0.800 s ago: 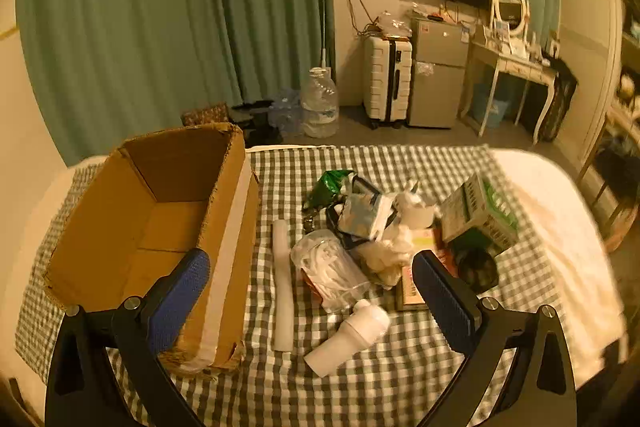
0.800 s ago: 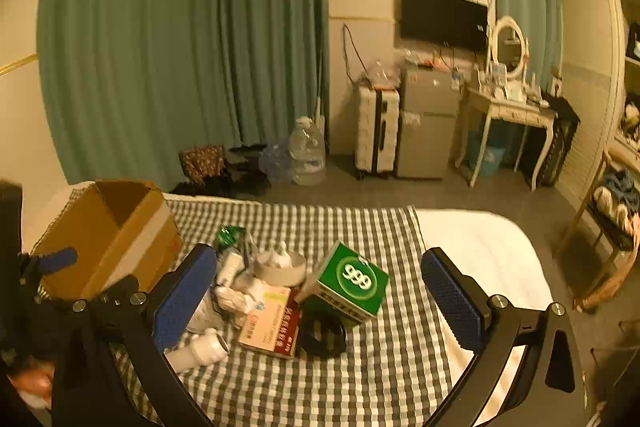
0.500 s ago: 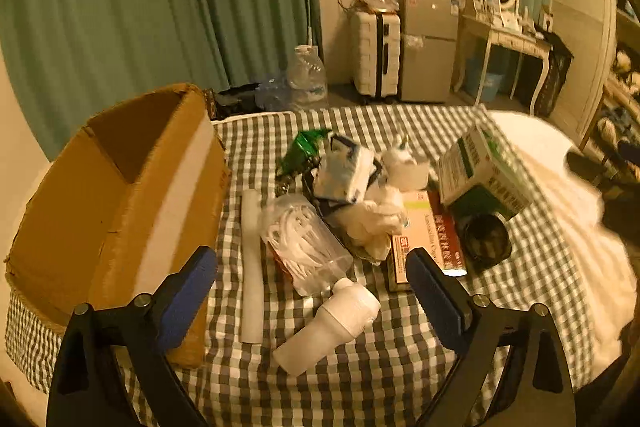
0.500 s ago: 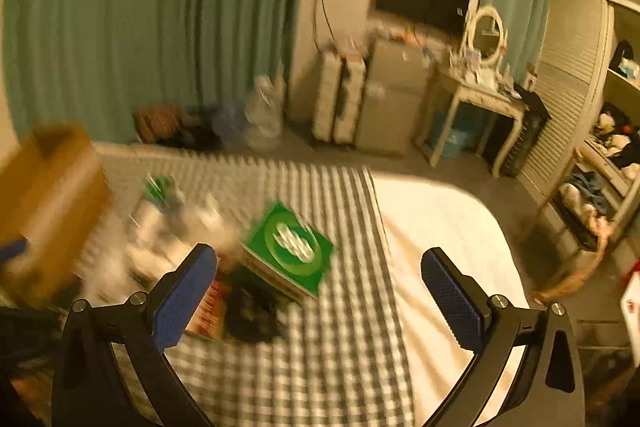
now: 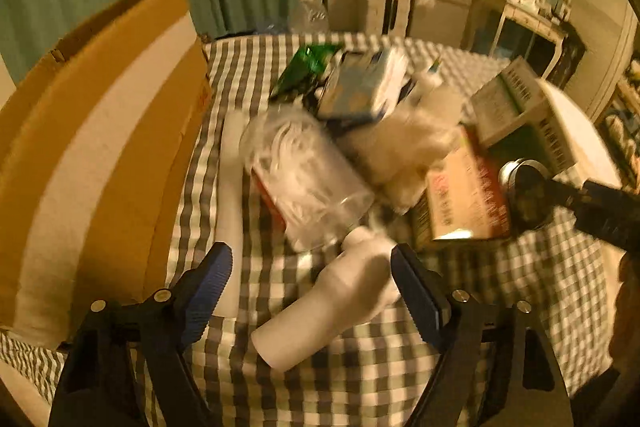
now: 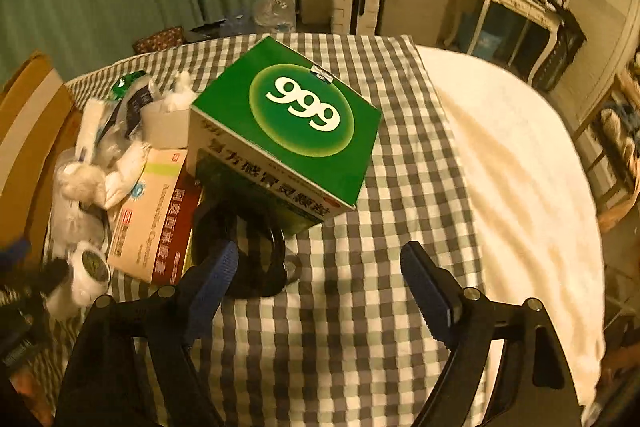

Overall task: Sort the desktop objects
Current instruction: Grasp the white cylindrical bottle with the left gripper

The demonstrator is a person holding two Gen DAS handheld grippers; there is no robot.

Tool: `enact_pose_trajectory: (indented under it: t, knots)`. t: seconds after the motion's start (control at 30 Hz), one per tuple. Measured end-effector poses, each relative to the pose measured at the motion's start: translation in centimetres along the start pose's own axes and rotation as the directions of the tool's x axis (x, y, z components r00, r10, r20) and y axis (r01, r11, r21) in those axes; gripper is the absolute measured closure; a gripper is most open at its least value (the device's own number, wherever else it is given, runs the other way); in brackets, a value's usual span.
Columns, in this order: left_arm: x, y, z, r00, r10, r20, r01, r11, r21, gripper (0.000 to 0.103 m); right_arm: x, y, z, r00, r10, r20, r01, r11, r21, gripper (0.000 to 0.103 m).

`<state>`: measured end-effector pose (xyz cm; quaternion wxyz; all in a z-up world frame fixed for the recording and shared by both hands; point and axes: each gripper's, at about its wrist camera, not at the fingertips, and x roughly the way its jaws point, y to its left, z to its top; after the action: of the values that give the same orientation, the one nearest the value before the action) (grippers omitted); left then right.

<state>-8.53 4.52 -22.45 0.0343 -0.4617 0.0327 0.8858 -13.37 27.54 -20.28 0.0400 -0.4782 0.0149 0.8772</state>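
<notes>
your left gripper point(image 5: 310, 285) has its blue-padded jaws spread wide and gripping nothing, with the white plastic bottle point(image 5: 334, 311) lying on its side on the grey-and-white checked cloth point(image 5: 400, 379) between them, cap toward 12 o'clock; whether a pad touches it is lost in the blur. only this view shows you the tall brown cardboard box point(image 5: 96, 147) filling the 9 o'clock side, the white foam tube point(image 5: 232, 187) lying just beside it, and the clear bag of white cord point(image 5: 308, 175) at 12 o'clock of the bottle. your right gripper point(image 6: 318, 279) is also wide and empty, above bare cloth. its view alone gives you the top of the green cardboard box marked 999 point(image 6: 288, 131) at 12 o'clock, propped tilted on a round black lid point(image 6: 248, 251) that sits just behind the left pad. the pink-and-red medicine carton point(image 6: 154, 215) lies at 10 o'clock, touching the lid.
</notes>
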Motion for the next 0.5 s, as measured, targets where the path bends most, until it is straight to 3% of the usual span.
enact_pose_trajectory:
  t: [0.13,0.2,0.27,0.37,0.43,0.5]
  knots:
    - [0.9,-0.9,-0.6,0.998,-0.067,-0.003,0.067,0.997,0.03,0.02,2.1,0.8,-0.4,0.999,-0.016,-0.035,0.015,0.999,-0.045,0.021]
    - [1.8,-1.7,-0.8,0.994,-0.096,-0.061,0.099,0.994,0.053,0.02,2.9,1.0,-0.9,0.997,-0.028,-0.069,0.024,0.998,-0.056,0.028]
    - [3.1,-3.2,-1.7,0.99,-0.059,-0.128,0.074,0.99,0.118,0.02,3.6,1.0,-1.1,0.996,-0.015,-0.087,0.012,0.999,-0.043,0.029]
    - [3.6,-3.4,-2.1,0.991,-0.038,-0.13,0.054,0.991,0.123,0.022,3.9,0.9,-1.4,0.996,-0.012,-0.085,0.01,1.0,-0.025,0.031]
    - [3.6,-2.7,-1.8,0.989,-0.056,-0.138,0.068,0.994,0.083,0.036,4.0,1.1,-1.5,0.996,-0.022,-0.084,0.019,0.999,-0.028,0.054]
    - [3.5,-1.6,-1.6,0.983,-0.094,-0.155,0.099,0.995,0.028,0.041,4.0,1.3,-1.7,0.995,-0.039,-0.094,0.036,0.999,-0.04,0.076]
